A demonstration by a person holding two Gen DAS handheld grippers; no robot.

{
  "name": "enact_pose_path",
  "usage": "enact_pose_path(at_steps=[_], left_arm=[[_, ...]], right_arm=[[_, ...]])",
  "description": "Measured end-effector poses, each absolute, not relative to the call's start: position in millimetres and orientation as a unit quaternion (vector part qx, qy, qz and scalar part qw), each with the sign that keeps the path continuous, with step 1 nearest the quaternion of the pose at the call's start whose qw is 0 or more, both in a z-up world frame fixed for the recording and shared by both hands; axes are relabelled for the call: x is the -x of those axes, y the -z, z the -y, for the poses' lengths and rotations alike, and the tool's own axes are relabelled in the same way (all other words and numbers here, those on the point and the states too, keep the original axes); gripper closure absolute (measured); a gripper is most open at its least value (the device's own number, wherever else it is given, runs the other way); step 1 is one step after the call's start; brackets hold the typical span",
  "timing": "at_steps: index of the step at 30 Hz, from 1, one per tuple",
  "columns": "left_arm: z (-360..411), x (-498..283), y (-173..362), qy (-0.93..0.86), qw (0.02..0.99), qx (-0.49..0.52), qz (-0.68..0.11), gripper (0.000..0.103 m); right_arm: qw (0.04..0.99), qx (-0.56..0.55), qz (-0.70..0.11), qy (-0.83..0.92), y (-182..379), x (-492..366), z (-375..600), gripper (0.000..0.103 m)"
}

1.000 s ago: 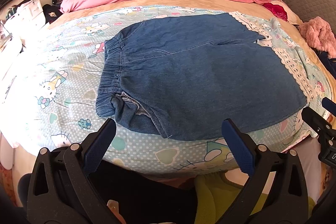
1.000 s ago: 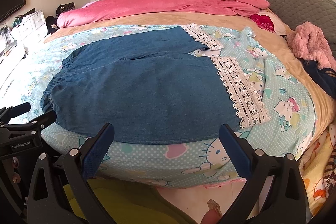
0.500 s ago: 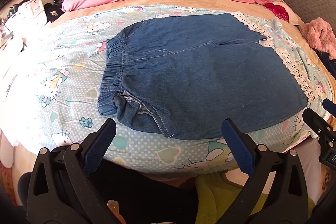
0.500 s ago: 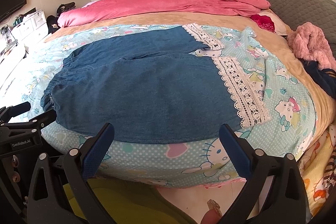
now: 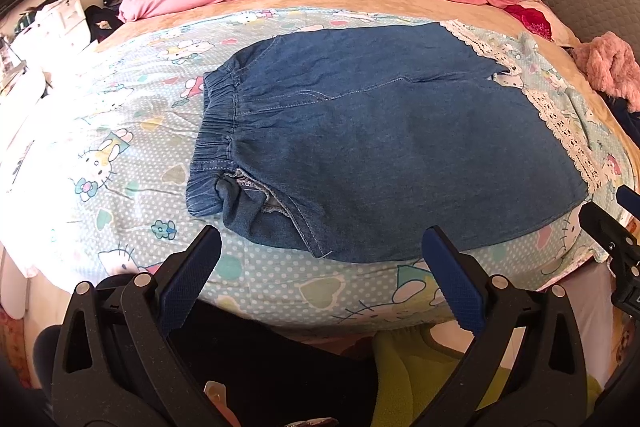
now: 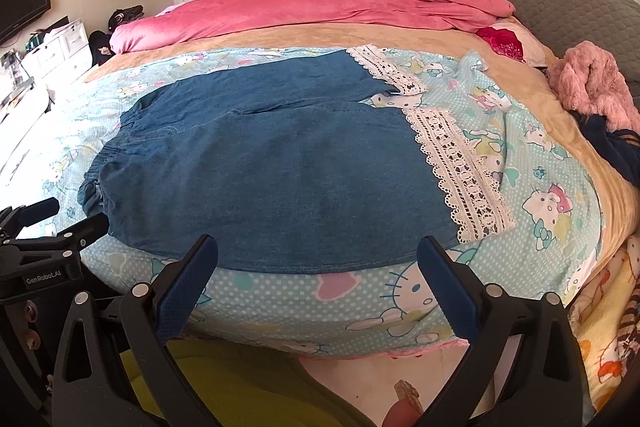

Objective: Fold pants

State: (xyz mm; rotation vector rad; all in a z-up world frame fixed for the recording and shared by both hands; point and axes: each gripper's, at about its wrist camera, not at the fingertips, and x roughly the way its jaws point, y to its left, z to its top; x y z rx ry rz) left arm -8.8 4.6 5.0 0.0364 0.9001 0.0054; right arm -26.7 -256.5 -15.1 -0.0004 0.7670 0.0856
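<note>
Pants [image 5: 380,147] lie spread flat on the bedsheet [image 5: 120,155], waistband left, lace hems right, ready for folding. Left gripper [image 5: 320,251] and right gripper [image 6: 316,255] hover at the near edge, fingers wide apart, holding nothing.

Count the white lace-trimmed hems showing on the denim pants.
2. One lace hem ends the nearer leg of the denim pants, toward the right. The other lace hem ends the farther leg, closer to the pink duvet. Neither looks hidden.
</note>
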Motion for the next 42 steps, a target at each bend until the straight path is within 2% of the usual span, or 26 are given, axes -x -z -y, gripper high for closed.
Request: enact_pose_path(at_steps=[14, 42], left_arm=[[-8, 2, -4, 0.011, 0.898, -0.008, -0.439, 0.008], [-83, -94, 0, -0.042, 0.874, 0.047, -0.482, 0.008]], right_arm=[[0.921, 0.003, -0.386, -0.061, 22, 9, 255, 0.004], [0.894, 0.072, -0.424, -0.125, 25, -166, 193, 0.004]])
